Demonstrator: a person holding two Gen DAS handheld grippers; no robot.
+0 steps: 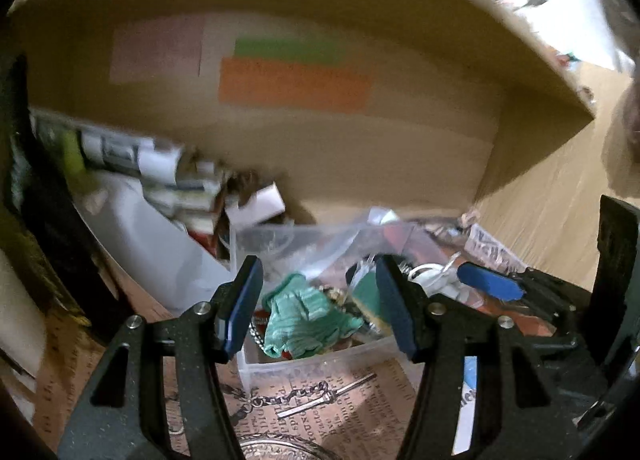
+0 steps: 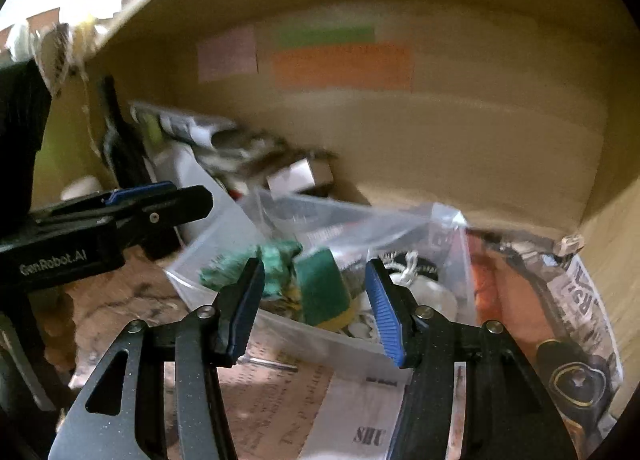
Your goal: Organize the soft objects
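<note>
Both the left gripper (image 1: 318,302) and right gripper (image 2: 316,306) are held wide and empty over the clear bin (image 1: 320,364), the green cloth (image 1: 300,320) lying at its eleven o'clock corner, best pinched squarely at its bunched middle.

"GenRobot.AI" on left gripper (image 2: 160,196), "SHU" on printed paper (image 2: 360,420)

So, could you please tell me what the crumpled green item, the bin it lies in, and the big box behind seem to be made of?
Green item: likely soft ribbed fabric, matte, folds bunched.
Bin: translucent plastic; contents show through its wall.
Big box: cardboard, dull brown, with coloured labels.
</note>
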